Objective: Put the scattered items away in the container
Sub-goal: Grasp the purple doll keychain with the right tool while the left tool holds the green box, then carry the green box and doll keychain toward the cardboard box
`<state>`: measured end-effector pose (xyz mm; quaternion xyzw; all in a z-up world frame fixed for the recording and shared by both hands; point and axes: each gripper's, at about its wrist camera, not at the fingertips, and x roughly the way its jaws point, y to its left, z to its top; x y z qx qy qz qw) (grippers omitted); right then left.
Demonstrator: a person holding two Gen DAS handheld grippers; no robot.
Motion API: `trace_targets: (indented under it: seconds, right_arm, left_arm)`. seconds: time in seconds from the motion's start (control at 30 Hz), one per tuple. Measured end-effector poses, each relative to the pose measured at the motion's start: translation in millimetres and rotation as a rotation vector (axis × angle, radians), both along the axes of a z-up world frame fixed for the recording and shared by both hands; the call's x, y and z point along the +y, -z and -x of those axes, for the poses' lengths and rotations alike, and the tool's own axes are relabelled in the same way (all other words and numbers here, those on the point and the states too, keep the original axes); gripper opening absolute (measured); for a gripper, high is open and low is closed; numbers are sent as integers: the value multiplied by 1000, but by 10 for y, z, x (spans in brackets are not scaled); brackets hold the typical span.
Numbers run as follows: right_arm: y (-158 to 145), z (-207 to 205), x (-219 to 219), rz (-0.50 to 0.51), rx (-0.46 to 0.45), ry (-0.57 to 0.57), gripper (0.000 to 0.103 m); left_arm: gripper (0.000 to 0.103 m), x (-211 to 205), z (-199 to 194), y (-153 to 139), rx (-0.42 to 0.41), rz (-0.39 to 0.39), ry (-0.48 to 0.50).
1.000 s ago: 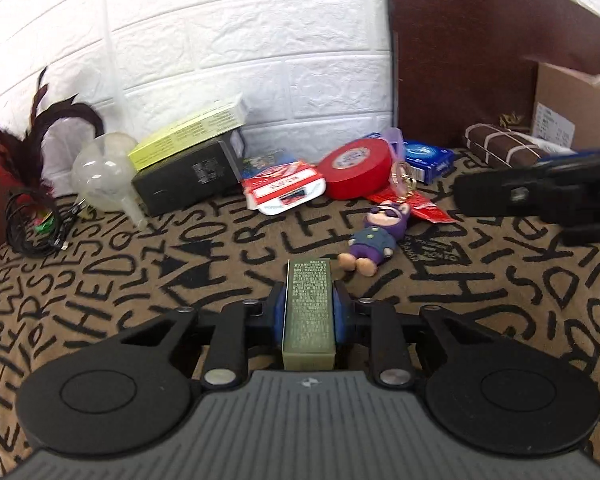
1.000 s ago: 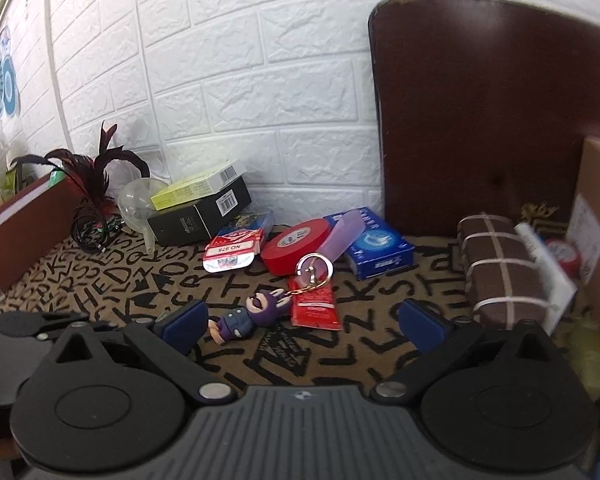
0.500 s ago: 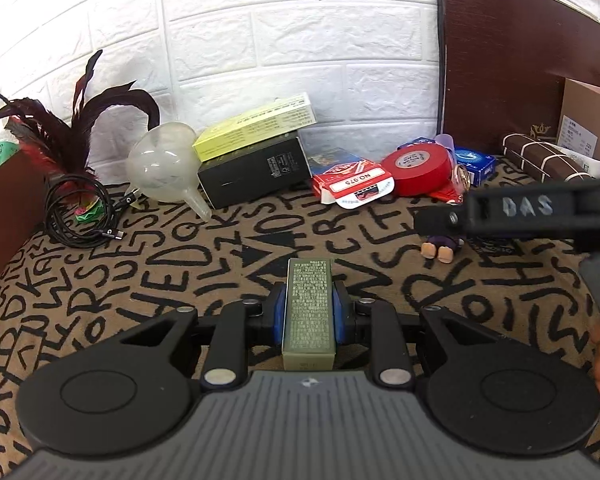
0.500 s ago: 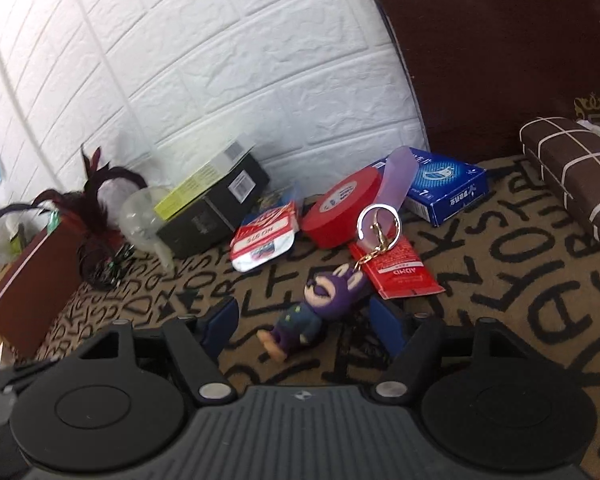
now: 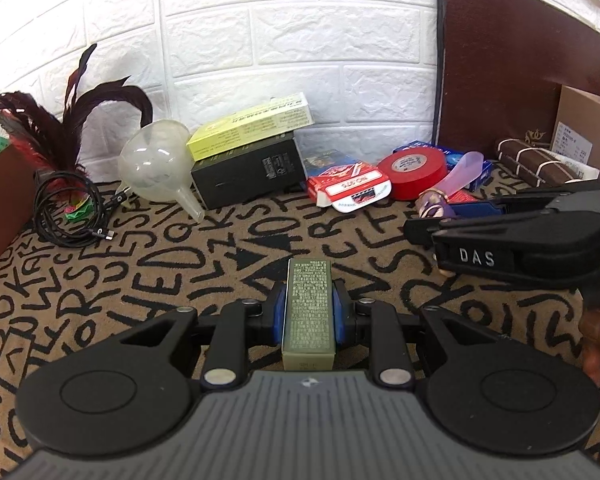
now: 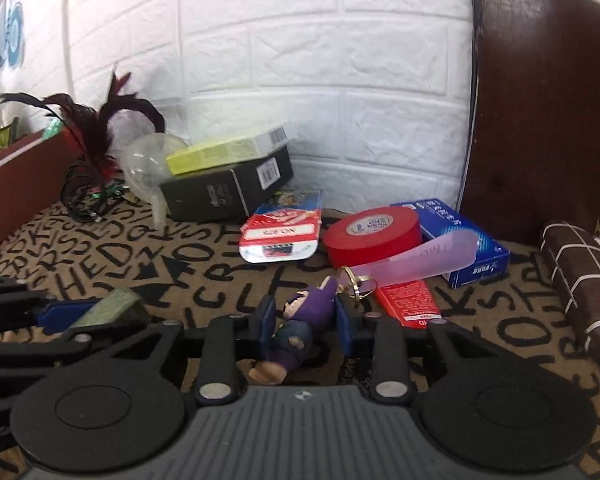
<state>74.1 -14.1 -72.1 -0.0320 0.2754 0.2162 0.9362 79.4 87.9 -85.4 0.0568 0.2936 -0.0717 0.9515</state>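
Right gripper [image 6: 305,322], open a second ago, has now closed on the purple plush figure keychain [image 6: 300,330] near the red tape roll [image 6: 374,235]. Left gripper [image 5: 309,312] still clamps the olive rectangular box [image 5: 309,312]; both loads seem ready for the container.

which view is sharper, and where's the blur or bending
Left wrist view: sharper; print on the green box in the left gripper is crisp, though brick lines bow from fisheye. Right wrist view: softer, the yellow box smeared and the purple doll between the right gripper's fingers hazy; the brown board's edge curves.
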Motion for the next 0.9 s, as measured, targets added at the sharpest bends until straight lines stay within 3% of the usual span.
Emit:
trace_targets:
  seconds: [0.37, 0.9]
  right_arm:
    - [-272, 291, -108, 68, -81, -23, 25]
    - [-1050, 931, -882, 56, -240, 52, 25]
  left_arm:
    - [24, -98, 106, -156, -35, 17, 29]
    - [24, -774, 367, -640, -130, 26, 170]
